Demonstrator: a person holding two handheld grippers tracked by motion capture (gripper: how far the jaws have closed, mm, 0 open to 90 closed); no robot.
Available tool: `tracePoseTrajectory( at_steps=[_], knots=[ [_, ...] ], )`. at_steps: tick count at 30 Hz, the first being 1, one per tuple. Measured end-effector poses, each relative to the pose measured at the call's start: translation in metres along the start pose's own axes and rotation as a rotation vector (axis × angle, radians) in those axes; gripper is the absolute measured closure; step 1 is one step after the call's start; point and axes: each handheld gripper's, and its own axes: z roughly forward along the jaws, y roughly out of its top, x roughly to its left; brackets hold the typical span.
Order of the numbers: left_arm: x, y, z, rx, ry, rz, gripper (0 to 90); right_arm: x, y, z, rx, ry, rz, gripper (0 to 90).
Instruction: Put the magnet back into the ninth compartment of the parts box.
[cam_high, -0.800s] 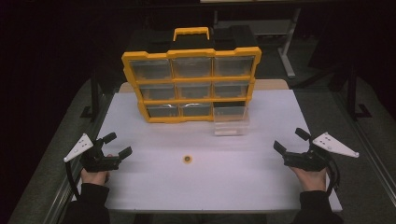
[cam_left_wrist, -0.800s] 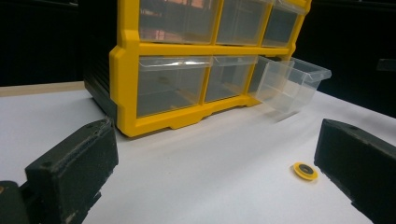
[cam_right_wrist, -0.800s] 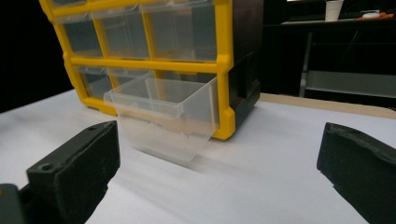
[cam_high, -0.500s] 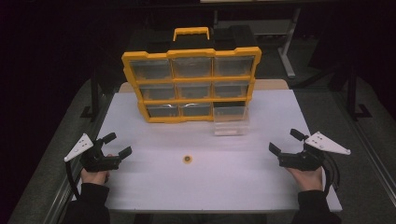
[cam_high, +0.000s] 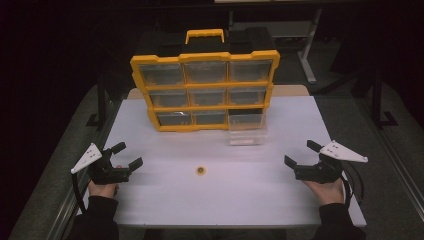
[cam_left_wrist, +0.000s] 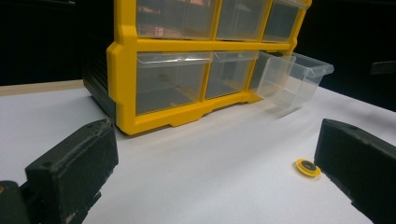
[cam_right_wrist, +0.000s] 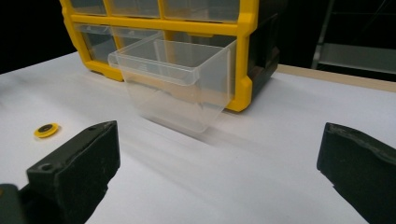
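Observation:
A yellow organizer with clear drawers stands upright at the back of the white table. Its bottom-right clear drawer is pulled out and tipped onto the table. A small yellow disc with a dark centre lies on the table in front. My left gripper stands open at the table's left side, nothing between its jaws. At the right side my right gripper is open and empty too, pointed at the pulled-out drawer.
A yellow carry handle tops the organizer. Dark floor and metal frame legs surround the table. A wooden edge shows behind the organizer. A cable trails from the right gripper.
My right gripper has moved a little left and toward the front of the table. The left gripper has hardly moved.

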Motion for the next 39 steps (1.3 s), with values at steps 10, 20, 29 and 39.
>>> tracePoseTrajectory(
  at_steps=[10, 20, 29, 39],
  knots=[
    [0.001, 0.000, 0.000, 0.004, 0.005, -0.004, 0.0, 0.006, 0.010, 0.008, 0.047, 0.040, -0.020, 0.0],
    [0.001, 0.000, -0.001, -0.003, 0.016, -0.003, 0.0, 0.018, 0.024, 0.018, 0.088, 0.091, -0.072, 0.0],
    [0.002, 0.000, -0.001, -0.004, 0.018, -0.005, 0.0, 0.021, 0.024, 0.024, 0.122, 0.111, -0.083, 0.0],
    [0.002, 0.001, -0.001, -0.005, 0.023, -0.005, 0.0, 0.025, 0.028, 0.028, 0.144, 0.127, -0.097, 0.0]
  ],
)
